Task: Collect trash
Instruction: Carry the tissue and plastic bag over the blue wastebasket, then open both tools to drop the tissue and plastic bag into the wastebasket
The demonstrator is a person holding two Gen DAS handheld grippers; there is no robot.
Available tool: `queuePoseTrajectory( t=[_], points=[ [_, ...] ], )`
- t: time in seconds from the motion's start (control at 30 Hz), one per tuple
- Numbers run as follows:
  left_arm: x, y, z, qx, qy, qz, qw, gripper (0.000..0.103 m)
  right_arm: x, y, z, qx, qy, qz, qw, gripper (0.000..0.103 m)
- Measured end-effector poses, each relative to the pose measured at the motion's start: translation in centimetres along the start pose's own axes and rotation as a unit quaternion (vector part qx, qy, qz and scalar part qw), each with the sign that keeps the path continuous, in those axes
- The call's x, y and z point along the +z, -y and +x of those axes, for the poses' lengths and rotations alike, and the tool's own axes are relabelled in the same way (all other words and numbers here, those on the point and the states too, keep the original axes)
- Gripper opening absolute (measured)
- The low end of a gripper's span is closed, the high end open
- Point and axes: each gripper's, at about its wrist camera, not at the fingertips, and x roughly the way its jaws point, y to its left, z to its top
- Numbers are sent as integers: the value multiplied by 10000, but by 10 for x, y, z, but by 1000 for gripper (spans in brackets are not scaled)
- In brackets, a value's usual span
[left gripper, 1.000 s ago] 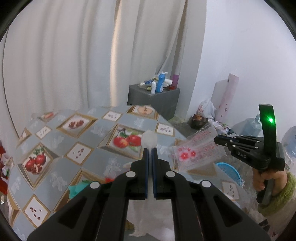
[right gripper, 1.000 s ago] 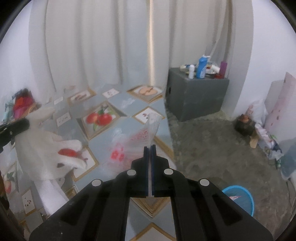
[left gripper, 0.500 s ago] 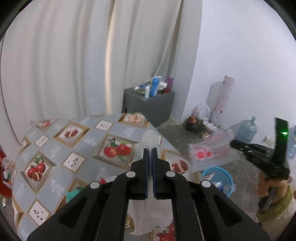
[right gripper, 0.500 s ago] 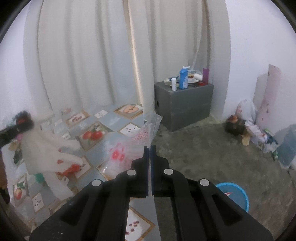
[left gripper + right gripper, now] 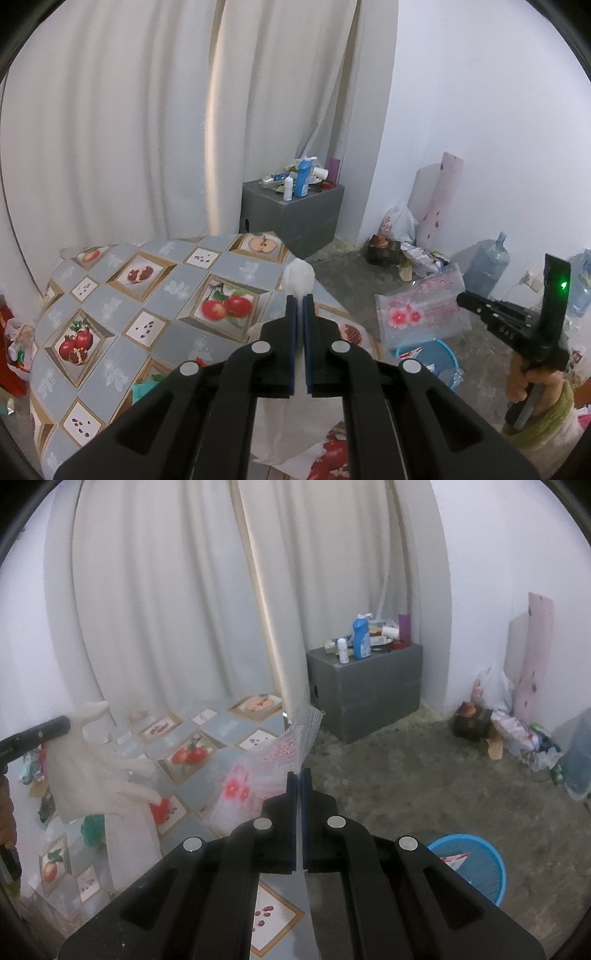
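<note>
Clamped in my left gripper is a crumpled white tissue; its wad pokes out past the blue pads and the rest hangs down below the jaws, lifted clear of the round table with the grey fruit-print oilcloth. From my right wrist view the same tissue dangles at the left edge of the picture, over the tabletop. Something green lies on the cloth under it, too blurred for me to name.

Further right, my right gripper is clenched on a clear plastic bag printed with pink flowers. The bag fans out up and to the left of the fingertips, and a thin strip of it runs back between the pads. In the left wrist view that bag hangs in the air just off the table's right edge, above a round blue plastic basin standing on the bare concrete floor; my right hand holds the gripper's handle at the far right. The basin shows some paper scraps inside.

Behind it all, a grey box with bottles on top stands against the white curtain.
</note>
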Motion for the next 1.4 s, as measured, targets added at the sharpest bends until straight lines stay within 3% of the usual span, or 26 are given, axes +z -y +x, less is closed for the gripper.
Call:
queuePoseTrajectory(
  t=[0.27, 0.53, 0.7, 0.87, 1.07, 1.2, 1.23, 1.3, 1.33, 1.37, 1.4],
  points=[
    [26, 30, -7, -299, 252, 203, 9990, 3, -2, 29, -19, -137, 217, 303, 9992, 0],
    [42, 104, 39, -1066, 66, 617, 9924, 4, -19, 98, -49, -960, 206, 646, 9931, 0],
    [41, 166, 100, -1601, -447, 859, 9823, 4, -43, 151, -52, -1502, -25, 1085, 9827, 0],
    [22, 243, 172, -1995, -1124, 1320, 9644, 4, -75, 209, -40, -1748, -387, 1812, 9670, 1],
    [-12, 318, 263, -2119, -1964, 1580, 9442, 3, -109, 266, 2, -1829, -869, 2616, 9437, 1],
    [-35, 353, 312, -2086, -2295, 1729, 9348, 4, -129, 298, 28, -1816, -1081, 3102, 9269, 3],
    [-42, 361, 325, -2073, -2377, 1752, 9327, 6, -135, 307, 38, -1791, -1156, 3215, 9226, 6],
    [-56, 374, 347, -2040, -2657, 1841, 9241, 27, -150, 323, 61, -1813, -1383, 3458, 9102, 16],
    [-62, 379, 355, -1992, -2759, 1875, 9214, 44, -156, 328, 66, -1827, -1483, 3542, 9051, 22],
    [-68, 384, 361, -1911, -2797, 1928, 9209, 48, -163, 333, 74, -1905, -1635, 3651, 8965, 34],
    [-70, 386, 362, -1862, -2778, 1963, 9217, 48, -169, 336, 76, -1998, -1729, 3724, 8896, 37]
  ],
)
